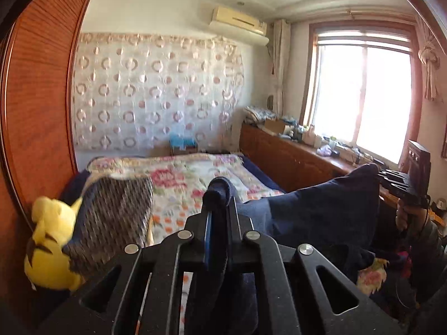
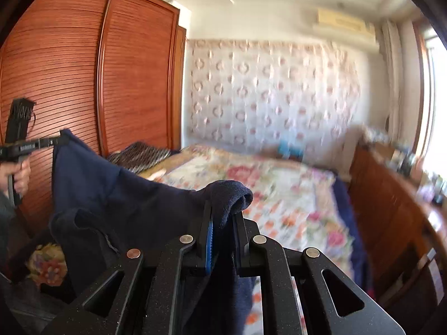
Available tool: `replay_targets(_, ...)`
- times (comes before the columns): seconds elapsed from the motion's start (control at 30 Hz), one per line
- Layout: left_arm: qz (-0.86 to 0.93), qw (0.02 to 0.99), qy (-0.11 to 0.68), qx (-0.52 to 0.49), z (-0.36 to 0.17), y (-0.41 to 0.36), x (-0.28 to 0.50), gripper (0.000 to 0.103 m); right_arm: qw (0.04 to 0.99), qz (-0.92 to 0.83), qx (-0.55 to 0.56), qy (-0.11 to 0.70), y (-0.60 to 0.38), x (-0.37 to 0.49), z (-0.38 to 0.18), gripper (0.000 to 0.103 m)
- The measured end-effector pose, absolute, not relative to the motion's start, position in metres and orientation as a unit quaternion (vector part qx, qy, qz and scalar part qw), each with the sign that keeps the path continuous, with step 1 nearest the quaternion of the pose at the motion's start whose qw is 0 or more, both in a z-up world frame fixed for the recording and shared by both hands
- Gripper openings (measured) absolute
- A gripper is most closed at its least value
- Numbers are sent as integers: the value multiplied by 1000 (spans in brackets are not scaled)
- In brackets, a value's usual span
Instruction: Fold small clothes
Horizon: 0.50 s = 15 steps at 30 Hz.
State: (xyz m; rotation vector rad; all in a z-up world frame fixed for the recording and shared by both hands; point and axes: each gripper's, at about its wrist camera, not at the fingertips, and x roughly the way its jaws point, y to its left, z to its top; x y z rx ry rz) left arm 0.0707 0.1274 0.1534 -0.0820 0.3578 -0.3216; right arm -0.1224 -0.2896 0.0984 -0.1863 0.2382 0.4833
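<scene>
I see the bed [image 1: 195, 178] filling the middle of both views, covered by a floral quilt [image 2: 279, 184], with the slatted wooden wardrobe [image 2: 83, 69] standing along its far side and a circle-patterned curtain [image 1: 156, 92] hanging behind the headboard end. A long wooden cabinet [image 1: 285, 153] runs under the bright window [image 1: 363, 97], its top cluttered with small items I cannot make out. An air conditioner [image 1: 240, 22] sits high on the wall.

The navy garment [image 1: 321, 209] I am working on hangs in the air above the bed, stretched between my two grippers and sagging in the middle, with its lower part drooping toward the quilt's near edge. A grey knitted garment [image 1: 111, 217] lies on the bed by the wardrobe, touching a yellow plush toy [image 1: 50, 240].

My left gripper [image 1: 220, 195] is clamped on one bunched corner of the navy cloth, which pokes out past the fingertips. My right gripper [image 2: 223, 198] is likewise clenched on the opposite corner, fabric rolled over its tips. In each view I can see the other gripper at the far end of the cloth, held by a hand [image 2: 19, 176] on its handle
</scene>
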Motion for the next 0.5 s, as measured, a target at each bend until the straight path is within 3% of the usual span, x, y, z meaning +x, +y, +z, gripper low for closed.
replay_targets(0.13,-122,976,177,-24,182,132,135,9,968,204,-112,98,-292,-92,142,11)
replay_targets(0.23,-91,975,200,-18,169,138,195,10,975,167,-104,107,-280,-43,154,11)
replay_targets(0.27,-82,972,222,-13,153,139,223,13,977,150,-98,115,-274,-20,152,11)
replay_targets(0.3,-76,966,246,-6,135,140,240,23,978,136,-100,124,-262,-1,146,12)
replay_targets(0.37,-71,957,282,1,104,141,263,32,978,89,-95,164,-244,43,125,35)
replay_targets(0.43,-71,948,312,7,73,140,276,45,974,37,-91,204,-235,76,100,41)
replay_targets(0.5,-74,939,336,10,46,140,279,45,972,48,-69,221,-236,93,79,44)
